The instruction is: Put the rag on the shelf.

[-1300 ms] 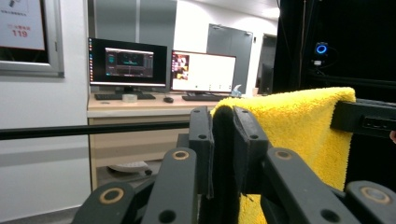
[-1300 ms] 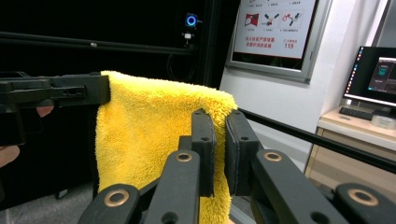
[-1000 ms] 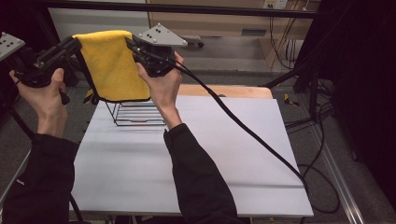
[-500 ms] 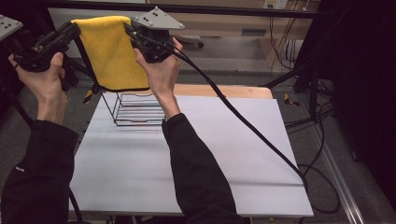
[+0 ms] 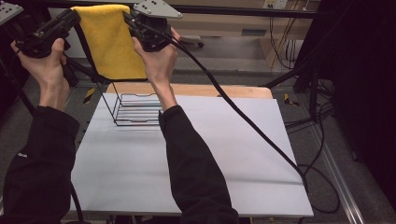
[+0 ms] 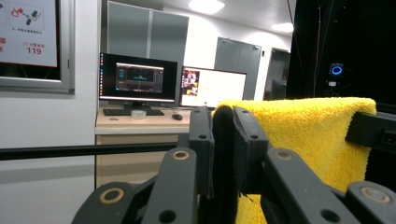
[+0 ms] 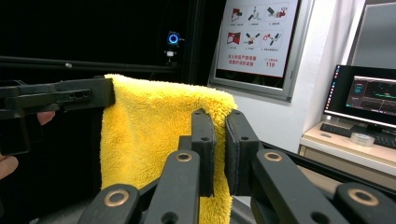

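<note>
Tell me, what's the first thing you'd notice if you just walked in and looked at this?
The bright yellow towel jumps out: it hangs stretched in the air above the far end of the table, one top corner pinched in the left claw, the other in the right claw. Under it, on the table's far left part, sits a black wire rack. A thick black cable trails from the right claw across the table.

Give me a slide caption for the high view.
Two hand-held grippers hold a yellow towel stretched above a wire rack.
</note>
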Demonstrator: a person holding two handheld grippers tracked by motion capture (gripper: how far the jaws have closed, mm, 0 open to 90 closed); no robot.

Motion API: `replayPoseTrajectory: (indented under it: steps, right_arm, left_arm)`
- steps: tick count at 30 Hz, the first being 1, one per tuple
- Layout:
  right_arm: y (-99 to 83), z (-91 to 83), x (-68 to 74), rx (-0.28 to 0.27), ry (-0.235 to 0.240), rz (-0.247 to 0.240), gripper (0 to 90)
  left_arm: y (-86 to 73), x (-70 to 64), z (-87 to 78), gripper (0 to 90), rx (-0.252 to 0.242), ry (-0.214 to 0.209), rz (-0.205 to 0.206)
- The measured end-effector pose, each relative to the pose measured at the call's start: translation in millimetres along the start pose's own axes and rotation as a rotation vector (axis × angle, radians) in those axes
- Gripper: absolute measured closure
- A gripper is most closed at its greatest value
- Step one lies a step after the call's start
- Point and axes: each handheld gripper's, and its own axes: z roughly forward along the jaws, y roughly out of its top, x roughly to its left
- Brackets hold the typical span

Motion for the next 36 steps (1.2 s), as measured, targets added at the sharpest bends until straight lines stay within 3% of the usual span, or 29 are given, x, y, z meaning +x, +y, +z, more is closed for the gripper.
replayPoseTrajectory:
  steps: [11, 17, 28, 36]
  right_arm:
    - [-0.2, 14.2, -6.1, -0.015, -0.015, 0.003, 83.8]
    - [-2.0, 22.2, -11.6, -0.014, -0.028, 0.015, 83.7]
    - [-8.4, 31.9, -20.6, 0.010, -0.034, -0.006, 83.7]
    - [-2.6, 38.9, -24.4, -0.007, -0.043, -0.004, 83.8]
  left_arm:
    - [0.0, 6.5, 12.2, 79.1, -0.021, 0.022, 0.010]
    - [3.4, 8.0, 24.4, 79.1, -0.003, 0.042, 0.032]
    - [-4.7, 16.2, 35.2, 79.1, 0.015, 0.040, 0.049]
    - [5.7, 16.4, 44.0, 79.1, 0.004, 0.048, 0.069]
